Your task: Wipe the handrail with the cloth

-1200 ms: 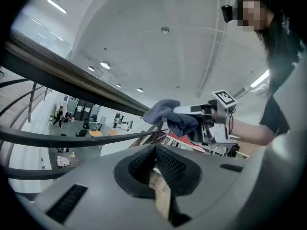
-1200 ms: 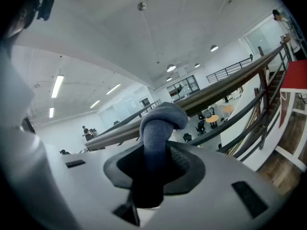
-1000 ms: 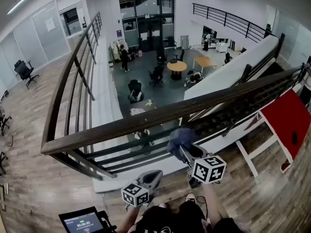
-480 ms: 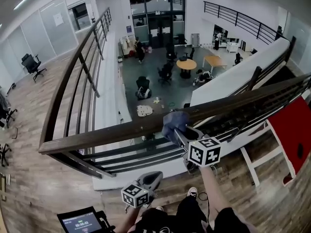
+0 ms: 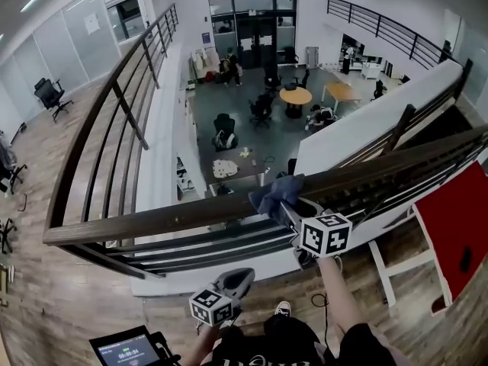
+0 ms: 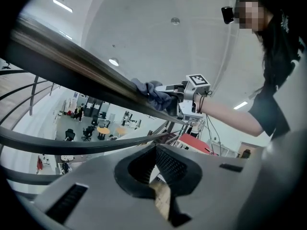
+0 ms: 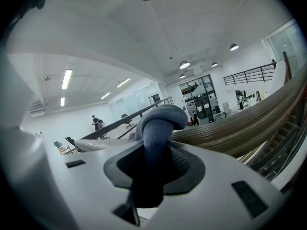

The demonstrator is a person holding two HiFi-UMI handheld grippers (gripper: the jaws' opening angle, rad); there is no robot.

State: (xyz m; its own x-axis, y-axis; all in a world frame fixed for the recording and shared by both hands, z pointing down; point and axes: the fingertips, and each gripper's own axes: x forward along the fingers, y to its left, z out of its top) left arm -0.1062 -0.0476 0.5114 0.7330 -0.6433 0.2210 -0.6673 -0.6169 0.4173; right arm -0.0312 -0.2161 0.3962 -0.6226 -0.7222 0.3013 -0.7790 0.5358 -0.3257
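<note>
A dark wooden handrail (image 5: 175, 218) runs across the head view above a drop to a lower floor. A blue-grey cloth (image 5: 274, 191) lies bunched on the rail's top, and my right gripper (image 5: 288, 208) is shut on it. In the right gripper view the cloth (image 7: 156, 128) fills the jaws and rests against the handrail (image 7: 249, 123). My left gripper (image 5: 236, 280) hangs low near my body, below the rail, jaws closed with nothing between them. In the left gripper view the cloth (image 6: 153, 94) sits on the handrail (image 6: 76, 66) overhead.
Metal bars (image 5: 198, 246) run under the rail. A second railing (image 5: 114, 90) leads away at the left. A red panel on a white frame (image 5: 454, 204) stands at the right. A small screen (image 5: 130, 349) sits at bottom left. Wood floor lies underfoot.
My right gripper has carried the cloth up from just below the rail onto its top. The left gripper has stayed low and still. The head camera has tilted slightly.
</note>
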